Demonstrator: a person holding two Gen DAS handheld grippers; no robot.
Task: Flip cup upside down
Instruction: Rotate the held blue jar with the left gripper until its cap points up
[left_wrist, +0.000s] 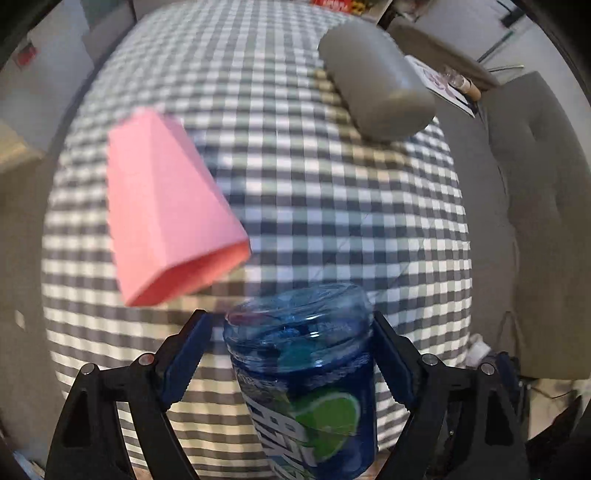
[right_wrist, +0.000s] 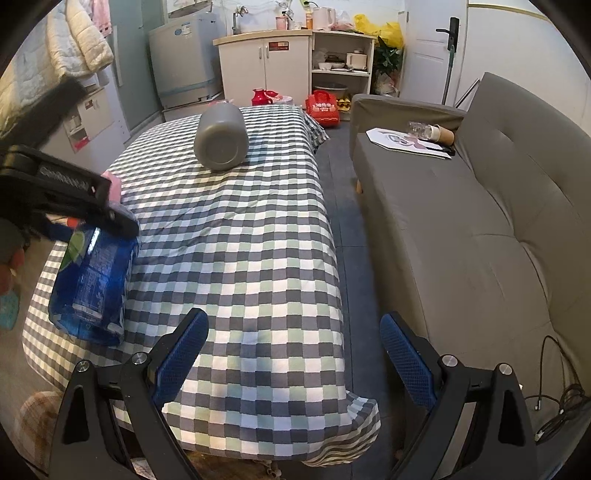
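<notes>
The blue cup (left_wrist: 306, 373) with a lime-print label sits between my left gripper's (left_wrist: 291, 350) wide-open fingers; its right side is against the right pad (left_wrist: 391, 362), the left pad is apart from it. In the right wrist view the cup (right_wrist: 92, 280) hangs tilted above the checked table's (right_wrist: 236, 236) left edge, under the left gripper's black body (right_wrist: 66, 195). My right gripper (right_wrist: 293, 354) is open and empty over the table's near right corner.
A pink cup (left_wrist: 166, 214) lies tilted on the cloth, blurred. A grey cup (left_wrist: 380, 81) lies on its side at the far end; it also shows in the right wrist view (right_wrist: 221, 136). A grey sofa (right_wrist: 480, 221) runs along the right.
</notes>
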